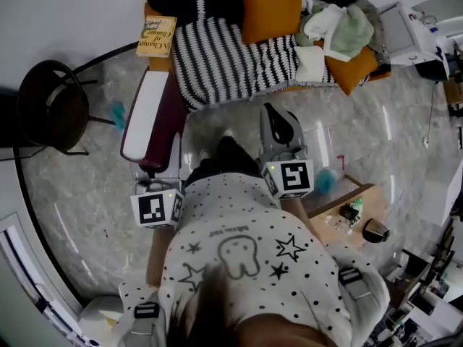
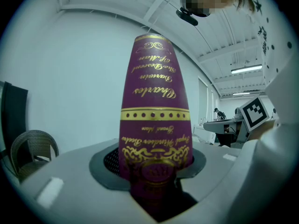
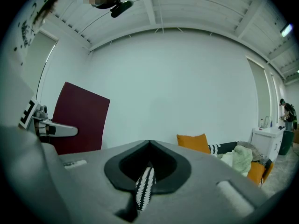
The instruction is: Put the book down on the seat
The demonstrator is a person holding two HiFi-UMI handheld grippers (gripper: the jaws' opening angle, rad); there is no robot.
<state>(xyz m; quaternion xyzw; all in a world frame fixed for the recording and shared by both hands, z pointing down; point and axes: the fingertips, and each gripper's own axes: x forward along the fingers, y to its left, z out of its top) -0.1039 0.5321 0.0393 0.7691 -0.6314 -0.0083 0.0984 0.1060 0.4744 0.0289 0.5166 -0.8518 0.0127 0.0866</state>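
A maroon book (image 1: 148, 118) with white page edges stands upright in my left gripper (image 1: 150, 169), over the floor just left of the seat. In the left gripper view its spine (image 2: 154, 106), with gold lettering, fills the middle, and the left gripper (image 2: 152, 171) is shut on its lower end. The seat (image 1: 224, 63) is a sofa under a black-and-white striped cover, straight ahead. My right gripper (image 1: 273, 118) is shut and holds nothing, pointing at the seat's front edge. From the right gripper (image 3: 148, 148), the book (image 3: 79, 118) shows at the left.
A yellow book (image 1: 156, 36) lies on the sofa's left arm. Orange cushions (image 1: 270, 6) and a heap of clothes (image 1: 336, 27) take up the back and right of the seat. A dark round chair (image 1: 51, 103) stands at the left, a low wooden table (image 1: 354, 208) at the right.
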